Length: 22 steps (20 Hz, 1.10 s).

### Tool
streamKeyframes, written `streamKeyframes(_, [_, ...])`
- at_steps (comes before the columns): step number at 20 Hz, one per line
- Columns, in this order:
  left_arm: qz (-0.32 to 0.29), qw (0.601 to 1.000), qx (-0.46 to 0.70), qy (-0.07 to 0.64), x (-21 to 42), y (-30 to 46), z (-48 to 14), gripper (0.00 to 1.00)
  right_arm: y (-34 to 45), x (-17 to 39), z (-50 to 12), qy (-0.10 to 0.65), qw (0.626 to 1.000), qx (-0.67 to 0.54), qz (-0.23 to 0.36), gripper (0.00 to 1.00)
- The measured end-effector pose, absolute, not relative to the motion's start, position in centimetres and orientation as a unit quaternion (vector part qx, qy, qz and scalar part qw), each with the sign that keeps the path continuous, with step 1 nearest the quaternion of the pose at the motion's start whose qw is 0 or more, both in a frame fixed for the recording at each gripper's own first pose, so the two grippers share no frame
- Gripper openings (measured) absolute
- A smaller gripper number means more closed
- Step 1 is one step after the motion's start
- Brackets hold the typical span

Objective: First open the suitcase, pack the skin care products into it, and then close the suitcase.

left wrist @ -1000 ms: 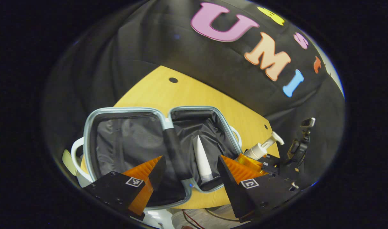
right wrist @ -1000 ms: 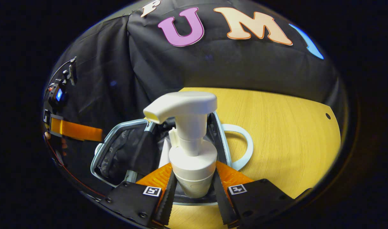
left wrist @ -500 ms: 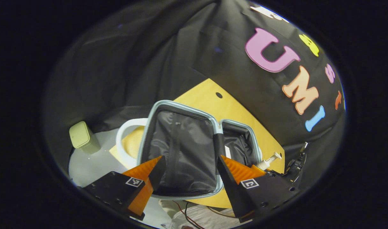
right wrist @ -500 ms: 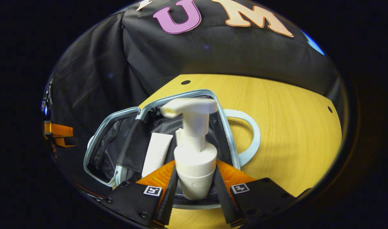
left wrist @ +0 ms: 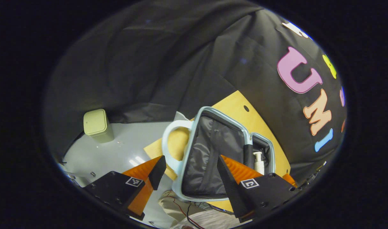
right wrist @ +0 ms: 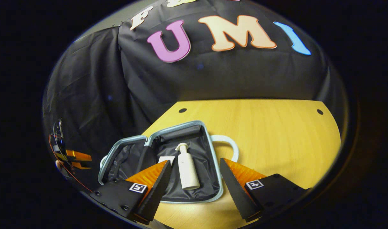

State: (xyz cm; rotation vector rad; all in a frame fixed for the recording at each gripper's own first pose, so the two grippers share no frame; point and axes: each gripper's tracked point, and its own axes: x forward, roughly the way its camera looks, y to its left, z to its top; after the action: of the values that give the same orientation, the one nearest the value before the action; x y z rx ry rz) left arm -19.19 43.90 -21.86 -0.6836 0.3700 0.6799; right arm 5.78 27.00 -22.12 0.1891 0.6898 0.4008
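The suitcase (right wrist: pixel 210 159) has a smooth, pale plastic-looking rim and handle; its interior is lined with dark cloth of slight sheen, creased in folds. The pump bottle (right wrist: pixel 187 170) inside is smooth white plastic with a matt finish. The table (right wrist: pixel 276 133) is light wood with visible fine grain and a satin surface. The floor (left wrist: pixel 117 152) is smooth, grey and glossy, showing light reflections. The bin (left wrist: pixel 97 125) looks like matt pale plastic. The booth wall (left wrist: pixel 149 63) is matt black cloth, wrinkled.
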Motion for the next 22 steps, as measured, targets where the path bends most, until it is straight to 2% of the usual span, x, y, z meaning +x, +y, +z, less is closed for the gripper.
streamKeyframes(5, [0.338,0.847,-0.372,0.17,-19.3,47.3,-25.0,0.95,22.4,5.3,-18.2,0.296,0.939,0.087,0.155,0.97])
streamKeyframes(10, [0.317,0.834,-0.423,0.159,-17.8,49.2,-27.0,0.95,19.6,5.1,-17.0,0.289,0.946,0.068,0.127,0.97])
streamKeyframes(16, [0.3,0.822,-0.462,0.146,-16.4,49.8,-28.1,0.88,19.7,4.0,-16.0,0.288,0.946,0.082,0.123,0.97])
streamKeyframes(19, [0.281,0.816,-0.486,0.138,-15.7,49.5,-28.1,0.72,20.0,3.7,-16.1,0.29,0.946,0.071,0.123,0.97])
streamKeyframes(20, [0.278,0.815,-0.489,0.139,-15.6,49.4,-28.3,0.54,20.3,3.7,-16.2,0.289,0.946,0.07,0.126,0.97])
streamKeyframes(22, [0.275,0.815,-0.49,0.143,-15.2,49.4,-28.5,0.31,20.9,3.5,-16.3,0.289,0.945,0.07,0.132,0.96])
